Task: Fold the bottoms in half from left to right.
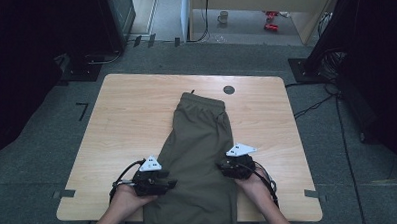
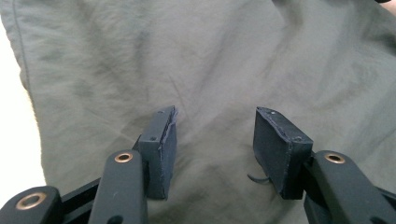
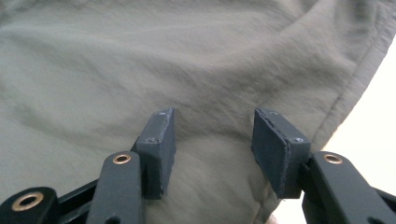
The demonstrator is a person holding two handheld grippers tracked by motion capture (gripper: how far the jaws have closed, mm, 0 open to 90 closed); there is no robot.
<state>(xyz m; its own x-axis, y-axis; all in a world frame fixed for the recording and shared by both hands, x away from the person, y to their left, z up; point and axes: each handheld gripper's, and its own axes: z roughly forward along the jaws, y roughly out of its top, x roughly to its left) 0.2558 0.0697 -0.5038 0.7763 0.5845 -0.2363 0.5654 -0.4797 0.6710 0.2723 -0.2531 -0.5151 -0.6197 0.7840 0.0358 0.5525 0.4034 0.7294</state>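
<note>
Trousers (image 1: 200,157), one; grippers, two.

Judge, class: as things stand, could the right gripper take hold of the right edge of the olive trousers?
Probably yes. The right gripper sits open on the olive trousers, its jaws apart over the cloth, with the garment's seamed right edge just beside it. Nothing lies between; the table beyond that edge is bare.

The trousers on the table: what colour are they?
Plain olive green trousers, no pattern; clearest in the high view.
</note>
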